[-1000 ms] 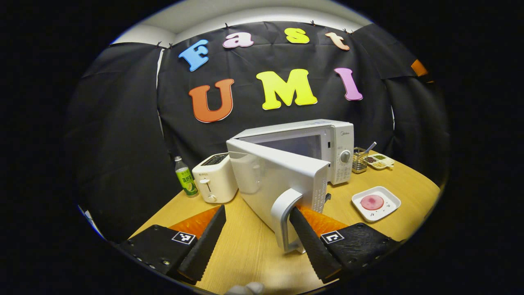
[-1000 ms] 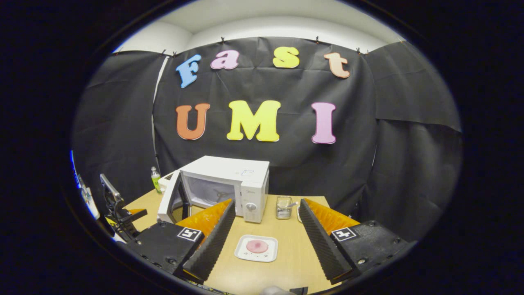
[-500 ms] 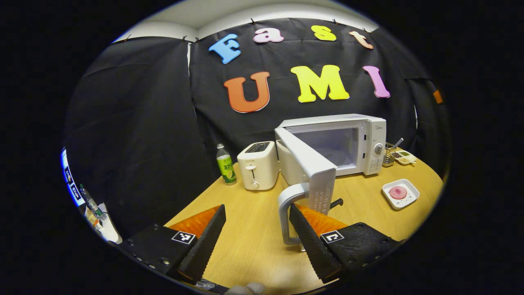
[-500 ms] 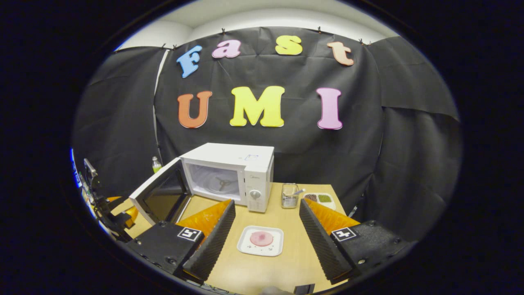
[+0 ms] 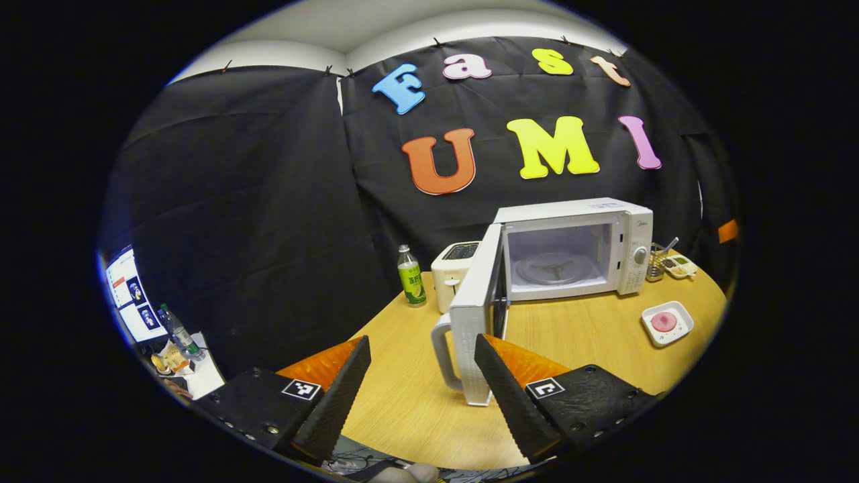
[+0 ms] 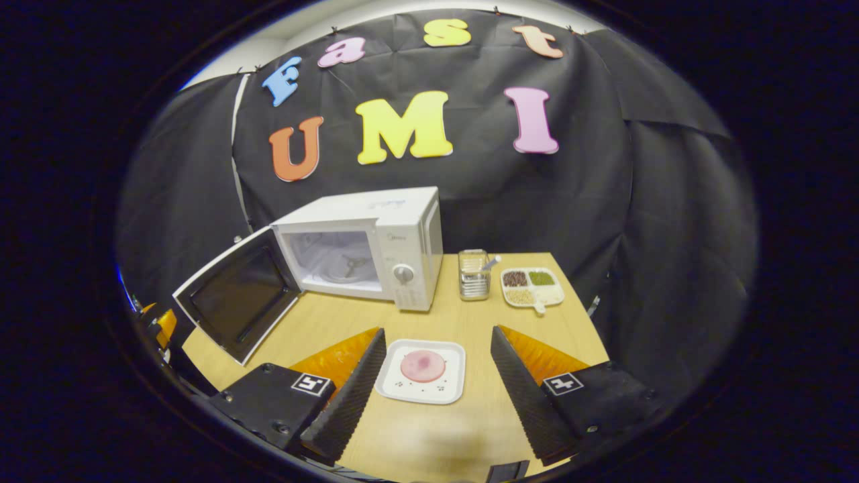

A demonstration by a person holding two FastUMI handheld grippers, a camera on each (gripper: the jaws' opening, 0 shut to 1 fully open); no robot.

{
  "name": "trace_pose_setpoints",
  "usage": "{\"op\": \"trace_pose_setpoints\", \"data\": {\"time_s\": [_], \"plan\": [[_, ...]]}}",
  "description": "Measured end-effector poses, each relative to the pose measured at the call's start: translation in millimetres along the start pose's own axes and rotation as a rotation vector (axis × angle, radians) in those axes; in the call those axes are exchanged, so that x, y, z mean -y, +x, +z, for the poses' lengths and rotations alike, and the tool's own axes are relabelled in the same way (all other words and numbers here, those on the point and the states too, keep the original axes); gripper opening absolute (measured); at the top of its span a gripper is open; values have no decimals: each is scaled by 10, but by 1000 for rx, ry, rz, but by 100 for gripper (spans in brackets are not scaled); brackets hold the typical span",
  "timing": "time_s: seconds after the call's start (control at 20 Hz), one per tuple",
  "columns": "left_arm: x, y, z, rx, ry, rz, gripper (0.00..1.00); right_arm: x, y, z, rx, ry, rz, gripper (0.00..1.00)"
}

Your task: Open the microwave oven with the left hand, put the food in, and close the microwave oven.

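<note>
Door (image 5: 478, 315) has swung wide since last frame; we see microwave (image 5: 570, 247) cavity exposed mid-right; pink food on plate (image 6: 421, 371) between right gripper's (image 6: 436, 396) spread fingers; left gripper (image 5: 421, 396) spread too.

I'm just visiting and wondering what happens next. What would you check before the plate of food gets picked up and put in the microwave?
1. Microwave door swung wide open: ok.
2. Cavity with its turntable free of other items: ok, as far as the left gripper view shows.
3. Plate flat on the table, food on it: ok.
4. Right hand-held gripper open, plate between its fingers: ok. Whether the fingers are low enough to grip the rim: cannot tell.
5. Left hand-held gripper open and no longer clamping the door handle: ok, though its right finger sits close to the door edge.
6. Path from plate to cavity clear: ok.
</note>
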State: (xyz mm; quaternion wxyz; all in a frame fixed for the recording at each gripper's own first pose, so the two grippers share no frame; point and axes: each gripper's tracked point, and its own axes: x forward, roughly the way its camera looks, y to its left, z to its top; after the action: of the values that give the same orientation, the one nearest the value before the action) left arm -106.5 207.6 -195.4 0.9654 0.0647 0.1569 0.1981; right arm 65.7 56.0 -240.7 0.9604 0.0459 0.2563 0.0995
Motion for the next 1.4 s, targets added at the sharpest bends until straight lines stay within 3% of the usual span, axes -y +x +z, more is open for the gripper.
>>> {"op": "trace_pose_setpoints", "data": {"time_s": [0.2, 0.4, 0.7, 0.9, 0.95, 1.0, 1.05, 1.1, 1.15, 1.2, 1.25, 1.4], "plan": [[379, -145, 170, -2, -17, -40, 95, 171, 566, -638, -218, 137, 82, 88], [609, -197, 310, -17, -21, -24, 95, 236, 969, -1129, -393, 247, 161, 79], [778, -292, 490, -37, -14, 79, 95, 253, 1357, -1449, -549, 273, 244, 64], [918, -413, 516, -64, -10, 129, 95, 180, 1435, -1417, -592, 238, 304, 56], [963, -438, 527, -68, -9, 133, 95, 202, 1441, -1441, -616, 213, 308, 55], [980, -453, 529, -71, -6, 139, 95, 250, 1472, -1436, -625, 189, 291, 35], [1005, -455, 542, -72, -4, 140, 95, 272, 1477, -1438, -630, 189, 283, 45], [1021, -458, 548, -71, -2, 142, 95, 293, 1485, -1451, -647, 191, 274, 31], [1025, -450, 555, -70, 0, 143, 95, 301, 1506, -1469, -660, 202, 264, 26], [1026, -443, 561, -69, 0, 143, 95, 313, 1497, -1460, -672, 213, 259, 5], [1020, -422, 554, -70, -6, 138, 95, 332, 1500, -1461, -687, 222, 249, 16], [983, -314, 489, -76, -26, 118, 95, 346, 1513, -1469, -715, 248, 229, 6]]}}
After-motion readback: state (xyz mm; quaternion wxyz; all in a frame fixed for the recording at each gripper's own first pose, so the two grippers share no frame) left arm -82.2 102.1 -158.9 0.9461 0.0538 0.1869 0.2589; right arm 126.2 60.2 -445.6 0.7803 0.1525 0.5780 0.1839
